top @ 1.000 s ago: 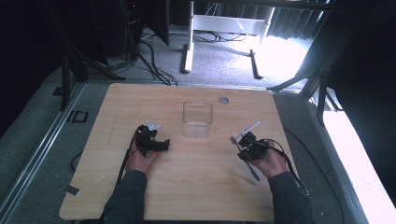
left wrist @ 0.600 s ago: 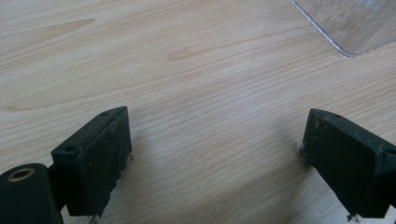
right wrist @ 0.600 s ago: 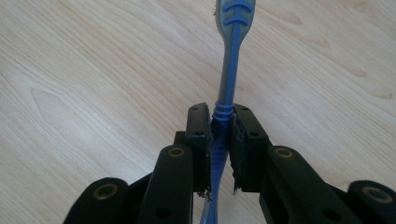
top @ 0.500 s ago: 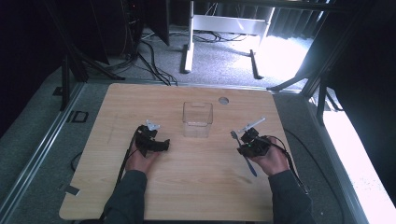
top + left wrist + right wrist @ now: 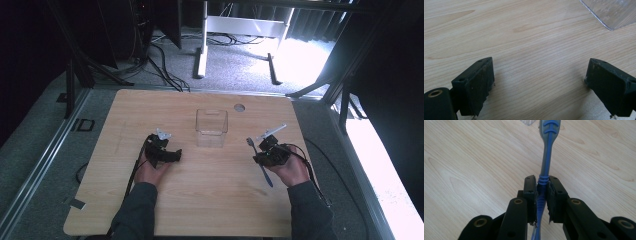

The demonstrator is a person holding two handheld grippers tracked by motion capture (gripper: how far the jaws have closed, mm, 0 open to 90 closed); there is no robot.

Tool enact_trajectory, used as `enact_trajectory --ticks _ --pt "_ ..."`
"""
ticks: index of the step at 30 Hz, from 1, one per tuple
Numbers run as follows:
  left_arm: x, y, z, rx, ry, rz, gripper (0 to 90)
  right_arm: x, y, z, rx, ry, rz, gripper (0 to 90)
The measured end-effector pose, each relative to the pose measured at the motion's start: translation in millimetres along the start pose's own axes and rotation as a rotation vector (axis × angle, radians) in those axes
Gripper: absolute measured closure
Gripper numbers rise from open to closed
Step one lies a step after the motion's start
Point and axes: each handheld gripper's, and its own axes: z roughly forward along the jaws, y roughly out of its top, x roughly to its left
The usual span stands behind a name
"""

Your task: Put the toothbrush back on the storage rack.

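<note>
1. Dark grey long sleeves (image 5: 137,212) on both forearms.
2. Left gripper (image 5: 167,154): black body, small grey three-cornered plate on top, black cable trailing back along the arm.
3. Right gripper (image 5: 258,159): black, with a looping black cable.
4. Blocky matte-black jaws, scuffed and dusty, brass-coloured rivets (image 5: 518,201) at the linkage pivots.

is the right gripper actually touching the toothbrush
Touching. In the right gripper view, the right gripper has both black jaws pressed against the blue toothbrush handle, with no gap on either side.
</note>
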Motion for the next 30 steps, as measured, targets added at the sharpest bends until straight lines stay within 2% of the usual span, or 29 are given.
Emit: enact_trajectory --ticks 8,18,30 --pt "0.0 0.0 0.0 0.000 0.000 0.000 8.7 -1.9 1.5 -3.4 -0.040 0.001 0.015 78.6" --pt "0.0 0.0 0.0 0.000 0.000 0.000 8.7 -1.6 2.0 -8.0 -0.104 -0.019 0.032 78.6" --pt "0.0 0.0 0.0 0.000 0.000 0.000 8.7 -1.2 2.9 -10.9 -0.149 -0.023 0.041 78.6"
